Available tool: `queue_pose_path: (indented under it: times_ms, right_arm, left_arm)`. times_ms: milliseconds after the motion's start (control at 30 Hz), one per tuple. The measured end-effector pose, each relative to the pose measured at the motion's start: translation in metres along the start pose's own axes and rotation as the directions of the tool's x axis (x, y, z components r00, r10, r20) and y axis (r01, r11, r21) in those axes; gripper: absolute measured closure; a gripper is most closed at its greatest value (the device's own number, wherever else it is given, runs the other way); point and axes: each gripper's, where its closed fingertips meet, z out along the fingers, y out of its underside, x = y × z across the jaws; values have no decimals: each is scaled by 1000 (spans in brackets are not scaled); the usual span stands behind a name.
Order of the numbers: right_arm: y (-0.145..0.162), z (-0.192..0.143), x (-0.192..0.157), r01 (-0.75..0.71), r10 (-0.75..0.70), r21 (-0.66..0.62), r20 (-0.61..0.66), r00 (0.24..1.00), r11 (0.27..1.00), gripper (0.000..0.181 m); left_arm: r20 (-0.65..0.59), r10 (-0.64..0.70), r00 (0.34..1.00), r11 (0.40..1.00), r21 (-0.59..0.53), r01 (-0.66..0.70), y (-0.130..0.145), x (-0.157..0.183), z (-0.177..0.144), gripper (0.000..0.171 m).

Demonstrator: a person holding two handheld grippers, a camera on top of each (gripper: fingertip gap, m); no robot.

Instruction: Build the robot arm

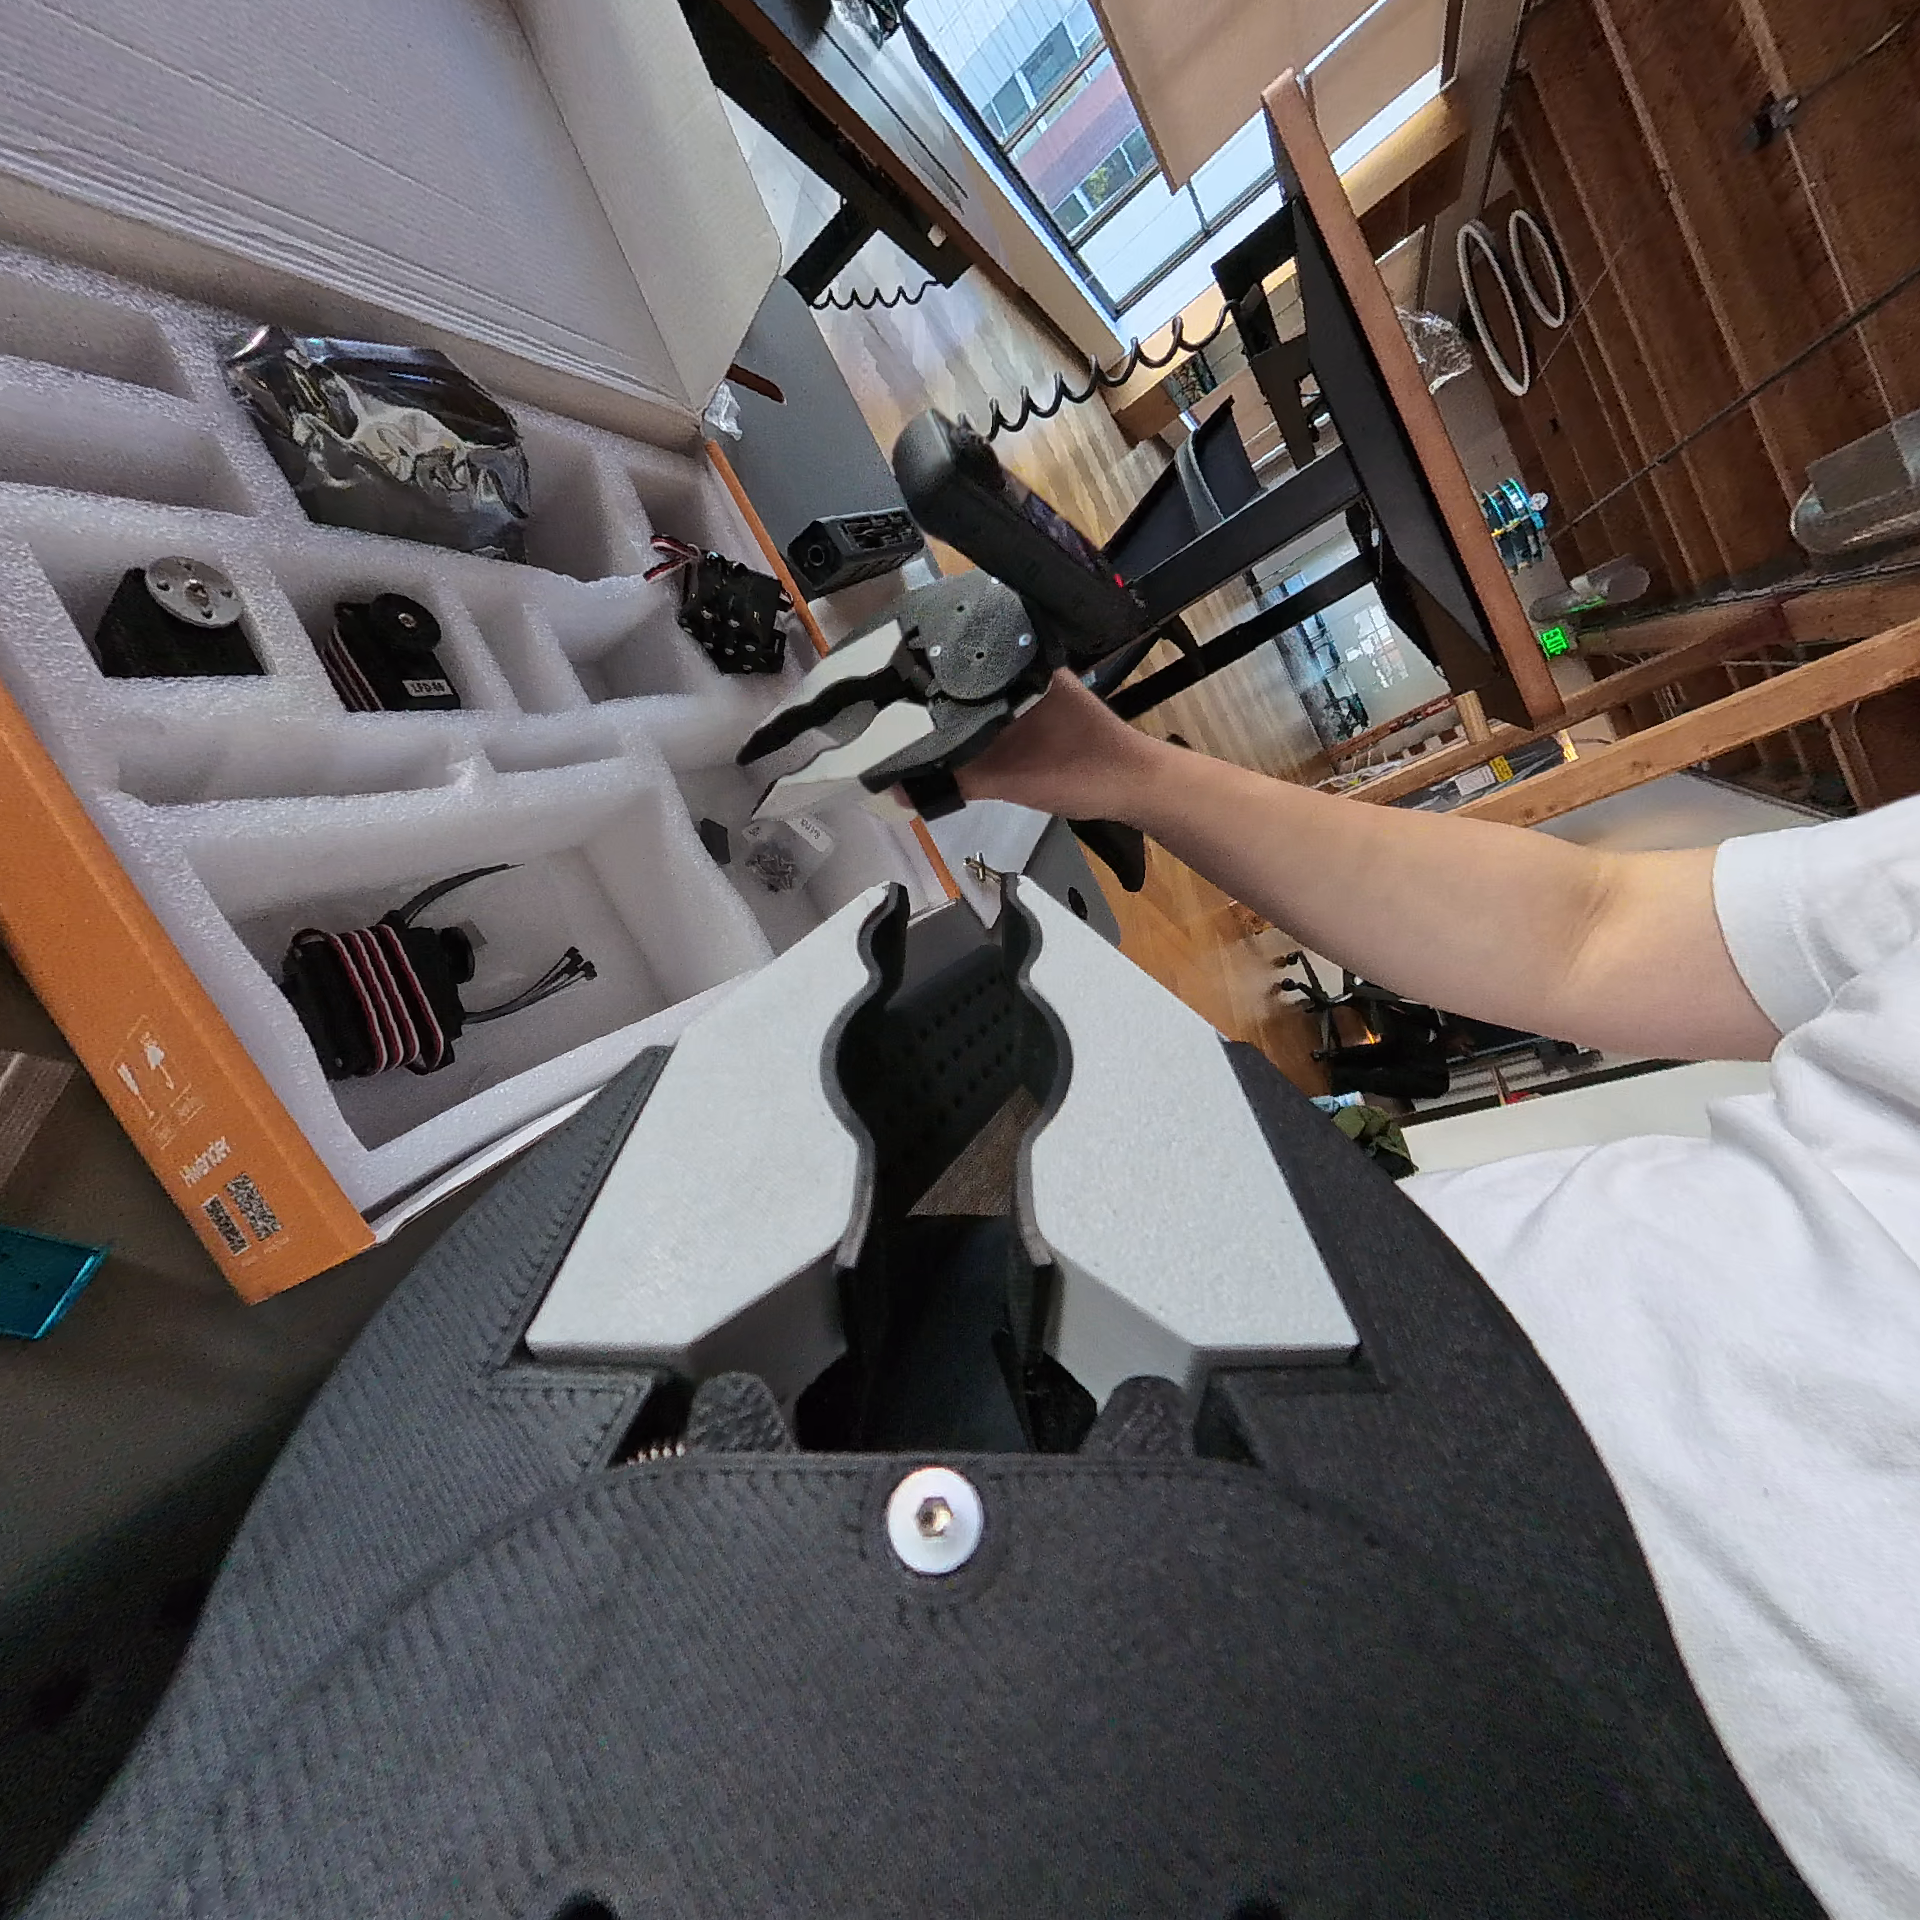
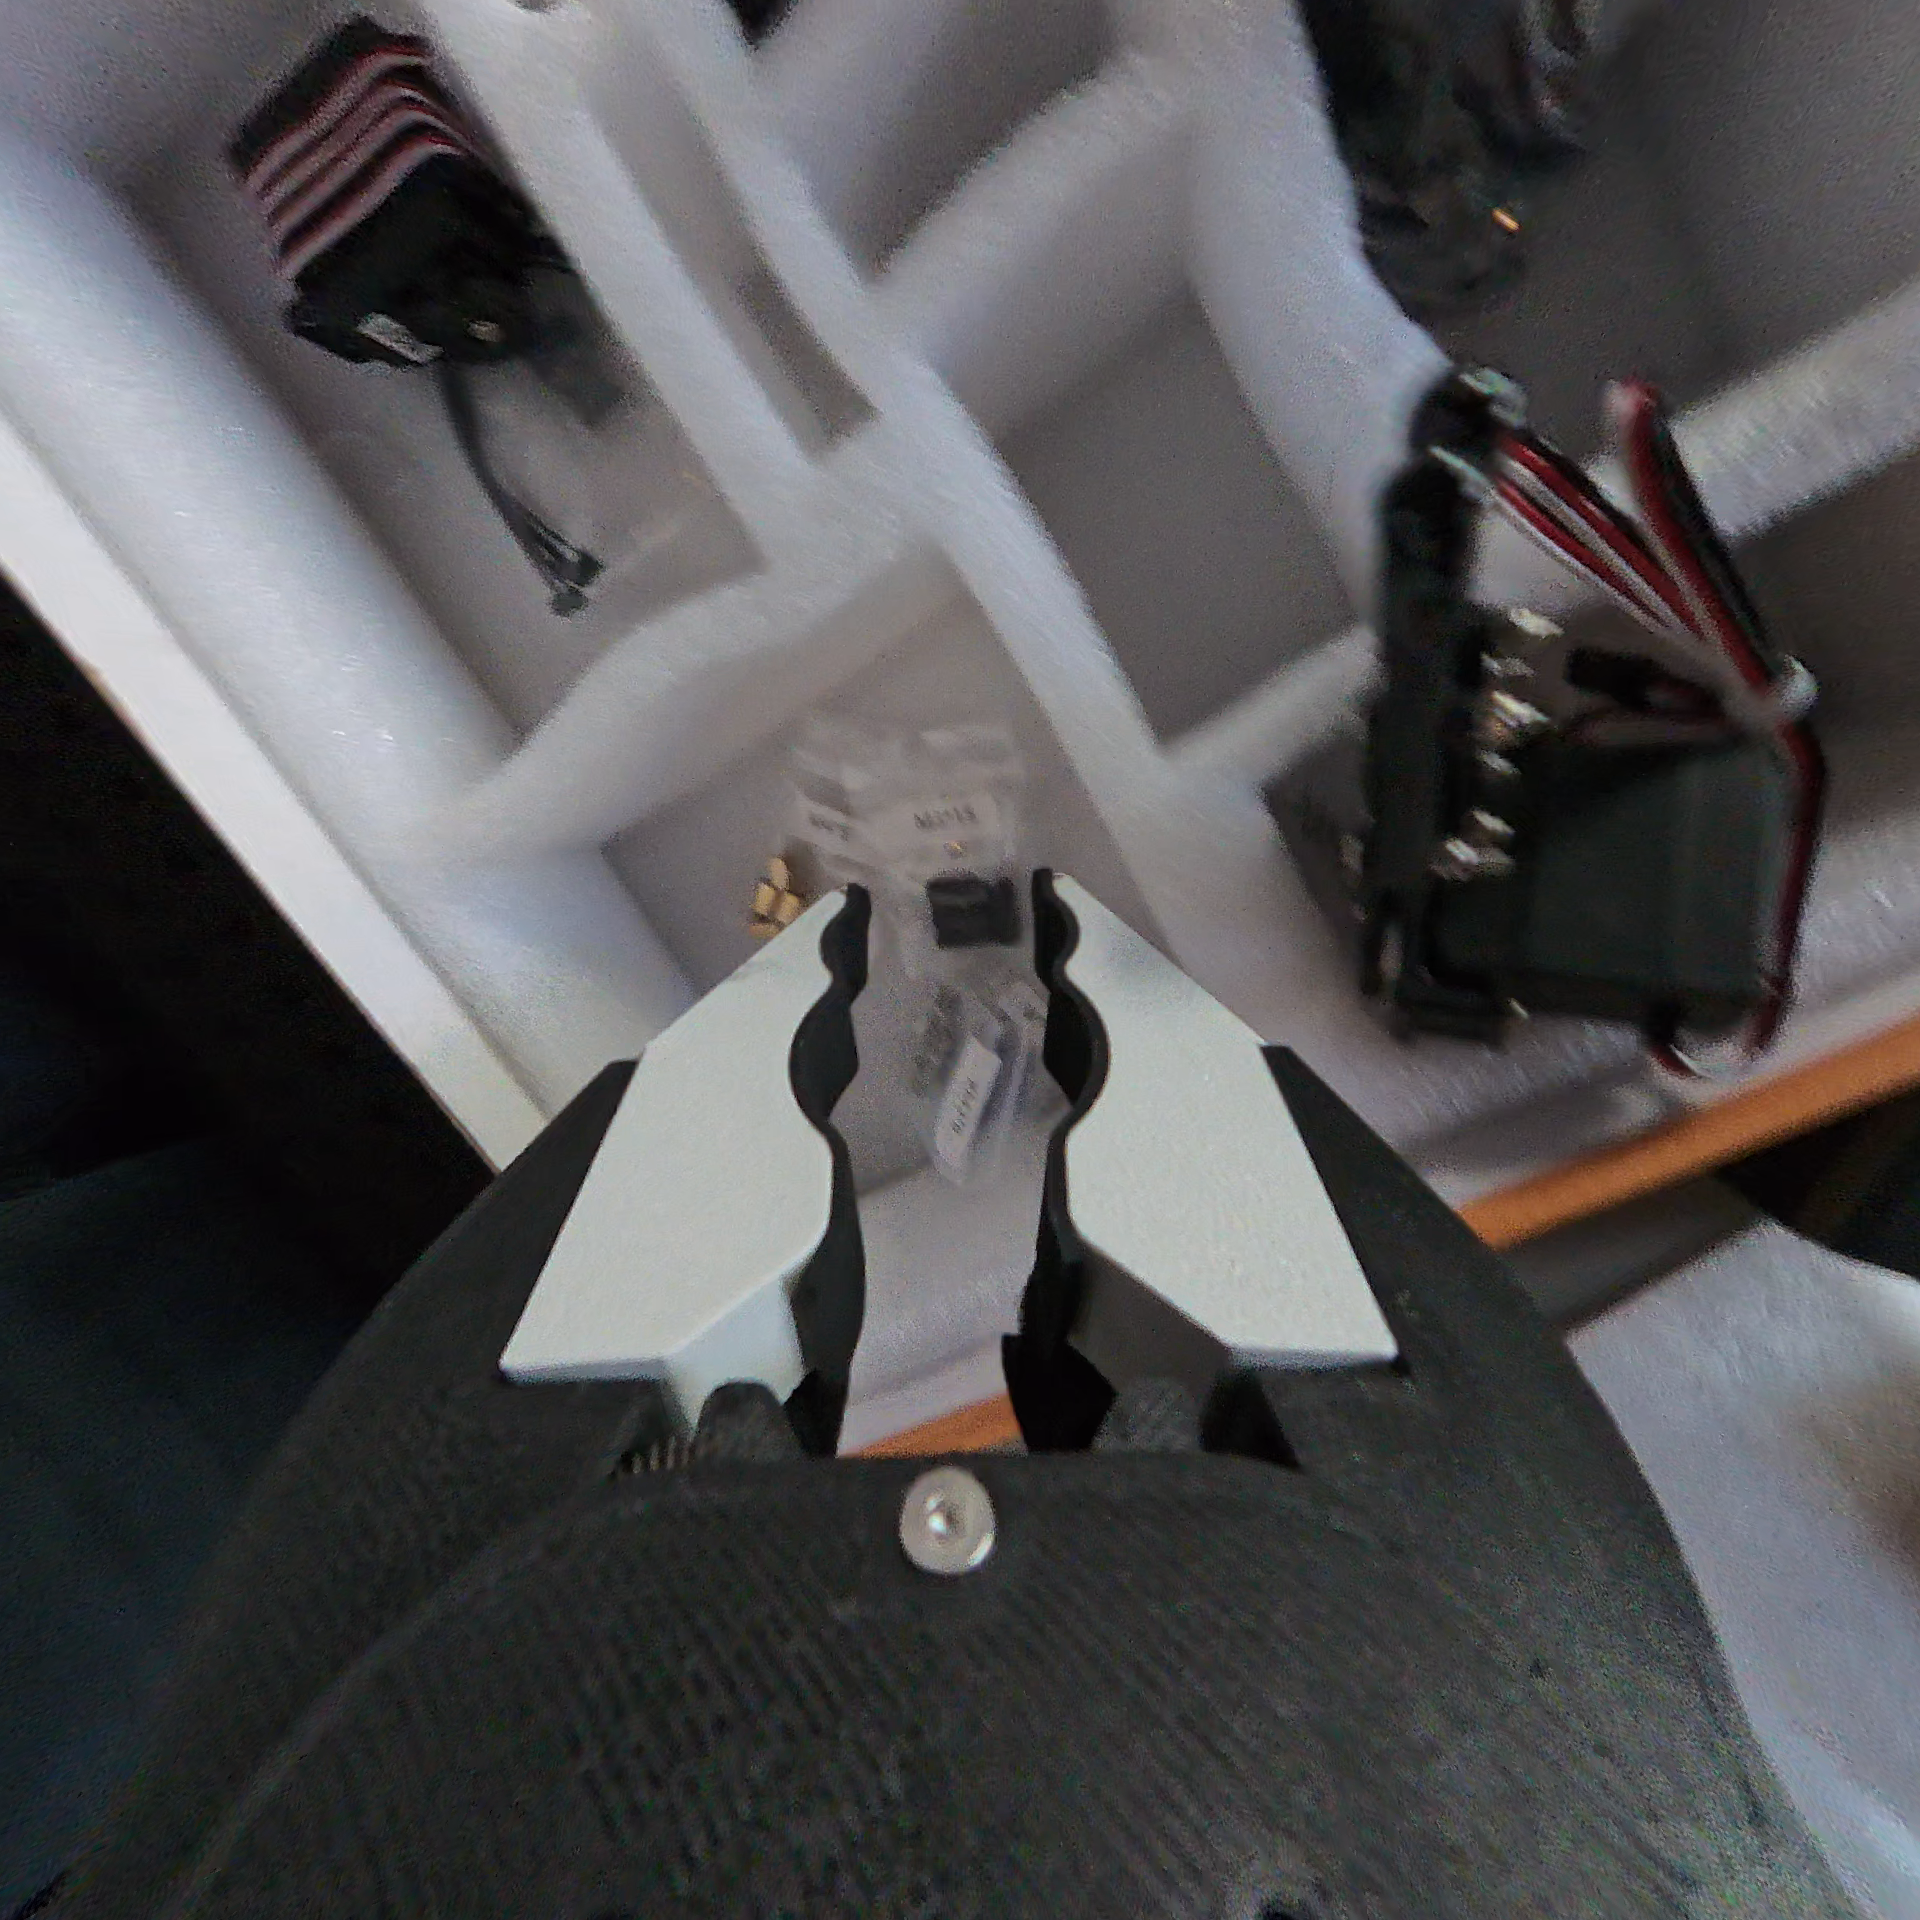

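Right wrist view: the right hand-held gripper (image 2: 951,904) is hovering low over a corner pocket of the white foam tray (image 2: 727,582), its jaws standing a modest way apart and gripping nothing.
Nearest thing: small clear bags of screws (image 2: 966,1049) are lying flat in that pocket, right under the gap between the fingers, their long sides running roughly along the fingers' line; a little black part (image 2: 971,909) is sitting just past the fingertips.
Neighbours: a black motor with red and white wires (image 2: 1558,831) is standing in the pocket to the right; a striped wire bundle (image 2: 343,156) is lying in the pocket at upper left.
Left wrist view: the left hand-held gripper (image 1: 945,904) is hanging beside the orange-edged box (image 1: 156,1039), jaws narrow, and appears to be clamping a black dotted part (image 1: 951,1029) lengthwise between its fingers.
Farther out: a crumpled foil bag (image 1: 384,436) is resting in an upper pocket; a person's bare arm (image 1: 1351,894) is reaching over the tray.
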Motion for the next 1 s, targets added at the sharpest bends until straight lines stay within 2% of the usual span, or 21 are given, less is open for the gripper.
queue_pose_path:
  times_ms: [67, 133, 267, 367, 467, 667, 767, 833, 900, 1000]
  right_arm:
    - [1, 15, -10, 35, -35, -23, 27, 999, 999, 141]
    - [14, 33, -4, 40, -42, -123, -14, 999, 992, 134]
    - [24, 45, 4, 54, -70, -202, -73, 995, 978, 148]
    - [32, 32, 14, 32, -60, -243, -111, 992, 969, 159]
    - [36, 15, 25, -51, 18, -223, -146, 989, 973, 173]
    - [34, 7, 29, -120, 105, -185, -87, 991, 975, 172]
    - [29, 4, 26, -135, 130, -162, -42, 991, 977, 163]
    - [29, -3, 31, -141, 134, -142, -55, 989, 980, 163]
    - [25, -13, 32, -127, 122, -102, -60, 991, 987, 162]
    - [9, -29, 20, -90, 90, 23, -25, 996, 996, 163]
  left_arm:
    - [1, -4, 1000, 1000, -1, 4, 1, -1, 0, 155]
    - [-1, -13, 1000, 1000, -1, 13, 2, -1, 1, 156]
    - [4, -13, 1000, 1000, -7, 13, 3, -1, 0, 156]
    - [4, -20, 1000, 1000, 0, 20, 4, -2, -3, 156]
    - [0, -34, 999, 999, 13, 34, 4, -4, -7, 156]
    - [-12, -39, 999, 999, 14, 39, 4, -4, -7, 156]
    - [-16, -27, 1000, 1000, 4, 27, 2, -1, -6, 156]
    - [-16, -19, 1000, 1000, 4, 19, 1, 1, -7, 156]
    - [-13, -14, 1000, 1000, 6, 14, 1, 2, -10, 156]
    - [-4, -16, 1000, 1000, 13, 16, 3, 2, -16, 156]
